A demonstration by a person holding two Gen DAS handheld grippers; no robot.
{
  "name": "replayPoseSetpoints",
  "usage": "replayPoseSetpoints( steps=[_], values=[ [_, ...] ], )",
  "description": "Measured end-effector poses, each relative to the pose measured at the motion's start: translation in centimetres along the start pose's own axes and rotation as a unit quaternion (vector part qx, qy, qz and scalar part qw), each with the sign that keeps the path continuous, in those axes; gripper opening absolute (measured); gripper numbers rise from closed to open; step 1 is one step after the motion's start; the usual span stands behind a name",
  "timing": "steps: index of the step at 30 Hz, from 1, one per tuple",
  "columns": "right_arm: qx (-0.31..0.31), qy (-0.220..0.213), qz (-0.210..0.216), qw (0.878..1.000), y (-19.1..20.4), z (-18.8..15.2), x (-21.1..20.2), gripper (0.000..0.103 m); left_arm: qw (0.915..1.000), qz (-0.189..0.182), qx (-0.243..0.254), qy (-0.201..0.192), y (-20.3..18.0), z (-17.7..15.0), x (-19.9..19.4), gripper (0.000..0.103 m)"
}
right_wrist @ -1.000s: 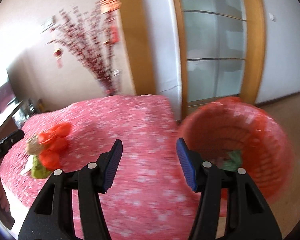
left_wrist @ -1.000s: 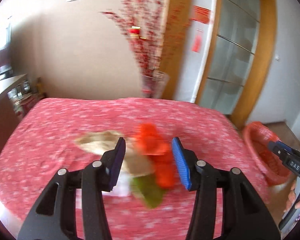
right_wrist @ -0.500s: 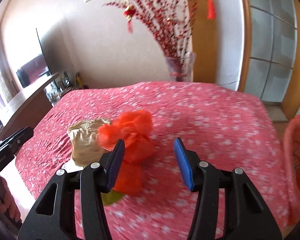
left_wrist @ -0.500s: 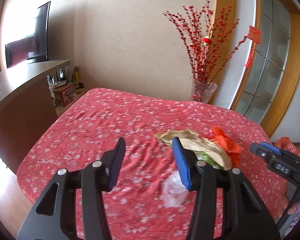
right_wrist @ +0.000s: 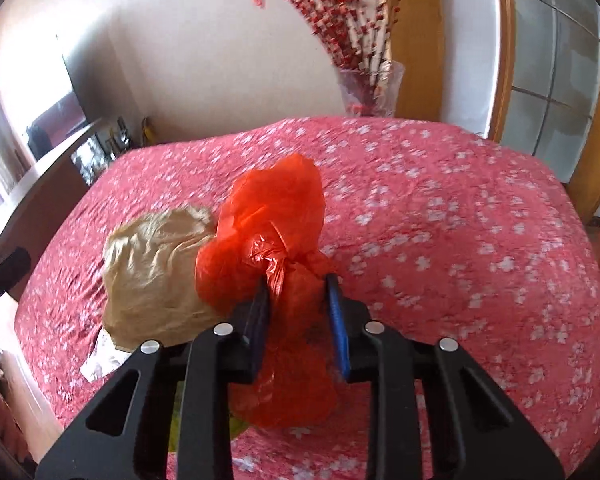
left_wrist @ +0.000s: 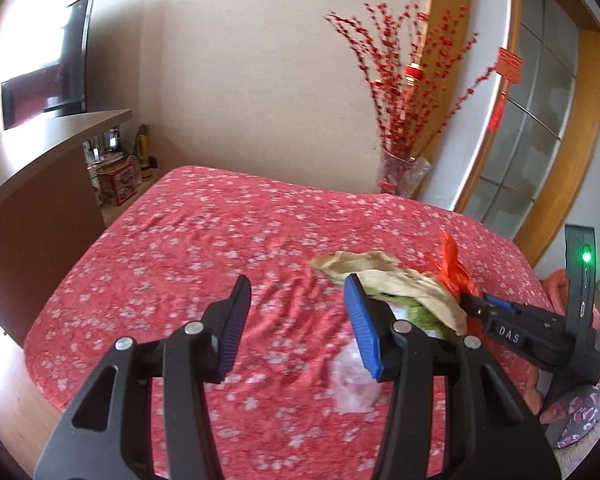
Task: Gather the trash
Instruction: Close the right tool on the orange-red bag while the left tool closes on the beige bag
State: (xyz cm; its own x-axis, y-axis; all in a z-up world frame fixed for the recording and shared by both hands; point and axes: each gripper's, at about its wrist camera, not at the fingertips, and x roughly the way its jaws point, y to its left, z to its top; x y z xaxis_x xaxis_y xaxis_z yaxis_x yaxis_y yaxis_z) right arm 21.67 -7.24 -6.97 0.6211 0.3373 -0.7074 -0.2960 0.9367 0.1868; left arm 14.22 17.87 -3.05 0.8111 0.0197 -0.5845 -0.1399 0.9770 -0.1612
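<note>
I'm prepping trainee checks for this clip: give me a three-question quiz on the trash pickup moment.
1. True or false: the left gripper holds nothing.
2. What lies between the right gripper's closing jaws? A) tan bag B) orange bag C) clear wrapper
3. Fill in: the tan bag lies on the ___.

Key: 1 true. 2 B, the orange bag. 3 bed.
</note>
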Motion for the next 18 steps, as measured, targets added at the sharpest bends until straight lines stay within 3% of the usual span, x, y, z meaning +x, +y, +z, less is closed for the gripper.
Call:
replayPoseSetpoints(
  steps=[11,15,18],
  values=[
    [0.05,-0.012,-0.027,0.998,-4.9,-0.8,-2.0,0.025,0.995,-0.069,0.059,0.041,-7.5,1.1,3.4,0.049],
    [0.056,-0.011,-0.03,0.998,-5.8,-1.3,-2.7,0.025,0.9901,-0.052,0.105,0.077,-10.4,0.6,6.3,0.048],
    [0.059,-0.012,-0.031,0.998,-6.3,-1.5,-3.1,0.025,0.986,-0.037,0.127,0.102,-11.3,-0.2,7.8,0.033]
  ],
)
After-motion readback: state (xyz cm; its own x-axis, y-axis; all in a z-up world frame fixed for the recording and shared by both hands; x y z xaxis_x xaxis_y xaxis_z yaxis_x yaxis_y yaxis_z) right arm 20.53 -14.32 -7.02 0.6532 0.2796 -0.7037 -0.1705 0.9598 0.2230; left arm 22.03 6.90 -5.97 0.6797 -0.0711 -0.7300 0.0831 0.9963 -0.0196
